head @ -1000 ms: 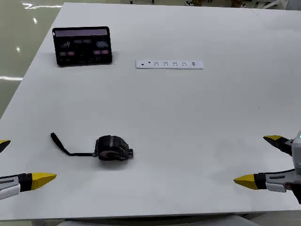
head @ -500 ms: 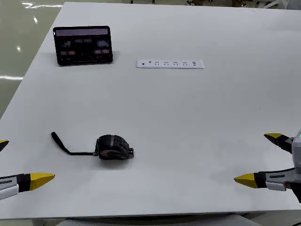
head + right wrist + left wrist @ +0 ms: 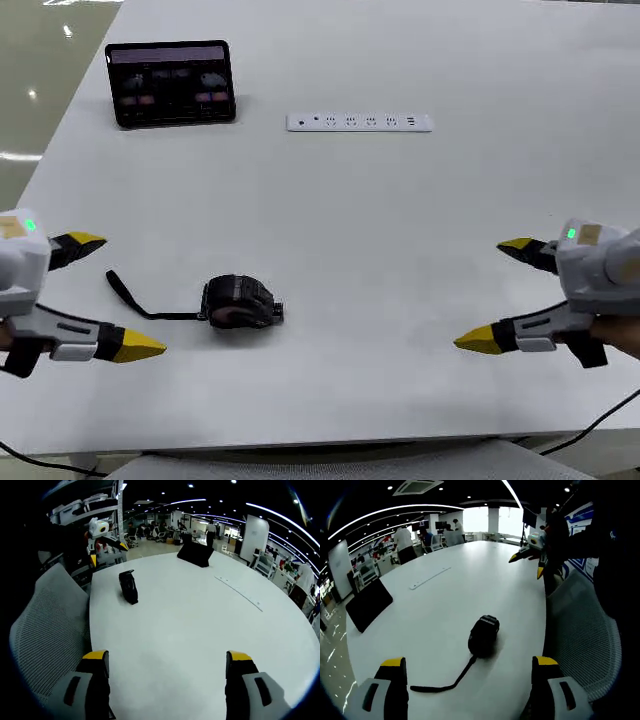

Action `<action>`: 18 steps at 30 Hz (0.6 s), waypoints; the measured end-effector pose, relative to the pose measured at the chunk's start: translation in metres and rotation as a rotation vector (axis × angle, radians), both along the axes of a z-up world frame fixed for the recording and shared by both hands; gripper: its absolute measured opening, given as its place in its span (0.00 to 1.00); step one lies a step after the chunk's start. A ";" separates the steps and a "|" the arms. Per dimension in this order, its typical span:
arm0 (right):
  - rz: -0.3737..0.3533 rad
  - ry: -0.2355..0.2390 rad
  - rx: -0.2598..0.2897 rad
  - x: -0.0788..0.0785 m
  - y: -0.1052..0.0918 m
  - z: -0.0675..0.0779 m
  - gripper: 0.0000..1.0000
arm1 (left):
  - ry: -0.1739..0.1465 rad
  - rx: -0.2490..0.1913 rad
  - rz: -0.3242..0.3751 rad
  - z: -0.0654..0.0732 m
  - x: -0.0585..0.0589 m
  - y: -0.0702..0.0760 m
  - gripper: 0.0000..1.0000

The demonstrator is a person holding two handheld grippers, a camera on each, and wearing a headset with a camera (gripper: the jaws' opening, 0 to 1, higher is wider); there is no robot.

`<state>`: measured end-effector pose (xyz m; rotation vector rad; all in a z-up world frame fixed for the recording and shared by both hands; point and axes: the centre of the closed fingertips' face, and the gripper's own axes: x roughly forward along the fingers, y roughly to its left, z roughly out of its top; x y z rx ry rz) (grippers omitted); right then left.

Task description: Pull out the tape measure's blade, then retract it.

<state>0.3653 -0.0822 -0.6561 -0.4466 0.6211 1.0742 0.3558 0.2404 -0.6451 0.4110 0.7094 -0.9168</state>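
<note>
Lying on the smooth white table [image 3: 400, 230], the tape measure [image 3: 240, 303] sits near the front edge, closer to the left gripper [image 3: 120, 294].
Its case is compact, rounded and dark with a rubbery look, and a thin black wrist strap [image 3: 135, 300] trails from it in a loose curve towards the left gripper. Both grippers have grey bodies with pointed, yellow-tipped fingers. The left one's fingers are spread wide and hold nothing, with the strap's end lying between them on the table. The right gripper [image 3: 490, 293] is well apart from the tape measure, its fingers also spread wide and empty over bare tabletop. Further back, a dark tablet [image 3: 170, 83] stands propped up and a long, flat white power strip [image 3: 358, 122] lies on the table. A grey mesh chair back [image 3: 580, 630] sits just off the table's near edge.
</note>
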 end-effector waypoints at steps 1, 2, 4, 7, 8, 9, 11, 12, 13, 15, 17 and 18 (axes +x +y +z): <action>0.011 -0.009 0.003 0.003 0.006 0.001 0.94 | 0.006 0.009 -0.025 -0.002 0.002 -0.005 1.00; 0.026 0.002 0.002 0.004 0.015 0.000 0.94 | 0.010 0.024 -0.064 -0.005 0.005 -0.013 1.00; 0.048 0.010 0.001 0.006 0.026 -0.002 0.93 | 0.016 0.047 -0.121 -0.009 0.008 -0.022 0.95; 0.099 -0.008 0.010 0.013 0.050 -0.005 0.97 | 0.048 0.093 -0.192 -0.023 0.011 -0.035 0.88; 0.109 0.001 0.009 0.014 0.055 -0.008 0.96 | 0.053 0.100 -0.206 -0.026 0.011 -0.038 0.87; 0.119 0.001 0.008 0.015 0.060 -0.010 0.95 | 0.057 0.113 -0.221 -0.030 0.012 -0.039 0.87; 0.152 0.004 0.007 0.015 0.075 -0.017 0.94 | 0.061 0.154 -0.275 -0.039 0.014 -0.044 0.81; 0.177 0.008 0.007 0.015 0.086 -0.022 0.93 | 0.048 0.179 -0.301 -0.044 0.017 -0.048 0.76; 0.198 0.007 0.006 0.014 0.092 -0.026 0.91 | 0.049 0.184 -0.312 -0.047 0.018 -0.050 0.71; 0.243 0.006 -0.006 0.012 0.109 -0.035 0.87 | 0.074 0.169 -0.331 -0.052 0.017 -0.060 0.66; 0.278 0.020 -0.006 0.007 0.125 -0.044 0.85 | 0.105 0.150 -0.342 -0.058 0.018 -0.069 0.66; 0.291 0.024 -0.009 0.006 0.130 -0.047 0.83 | 0.101 0.151 -0.347 -0.060 0.019 -0.072 0.66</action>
